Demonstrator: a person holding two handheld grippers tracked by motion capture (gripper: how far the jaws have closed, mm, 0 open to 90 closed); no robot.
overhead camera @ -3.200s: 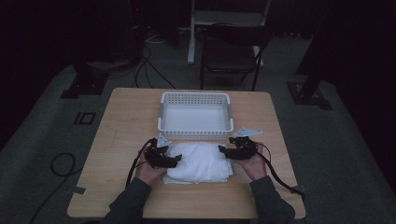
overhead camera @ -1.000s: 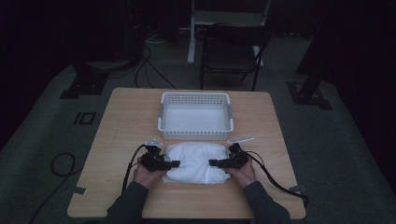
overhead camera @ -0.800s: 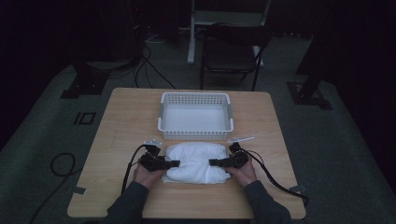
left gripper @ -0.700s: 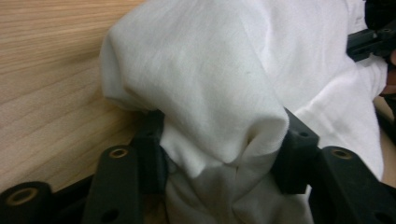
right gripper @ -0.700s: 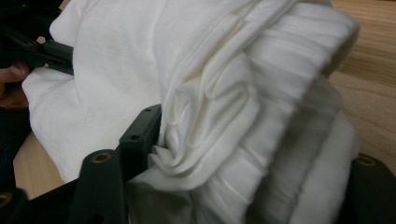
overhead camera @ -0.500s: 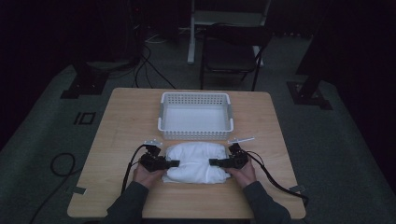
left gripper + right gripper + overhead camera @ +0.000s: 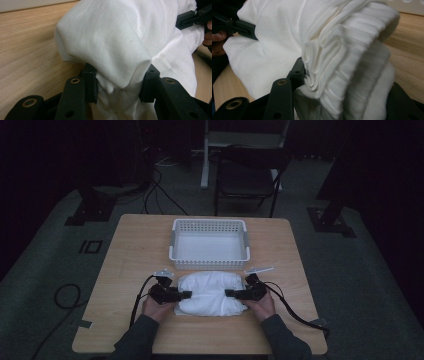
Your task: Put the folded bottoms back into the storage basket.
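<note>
The folded white cloth (image 7: 210, 293) is pinched at its left end by the left claw (image 7: 184, 295) and at its right end by the right claw (image 7: 231, 293), its long axis lying across the counter (image 7: 130, 250) just before the white basket (image 7: 209, 264).

White cloth (image 7: 210, 292) drawn back from the basket (image 7: 209, 244) toward the tabletop's near edge and bunched narrower; left claw (image 7: 186, 294) and right claw (image 7: 229, 293) brought closer together.
</note>
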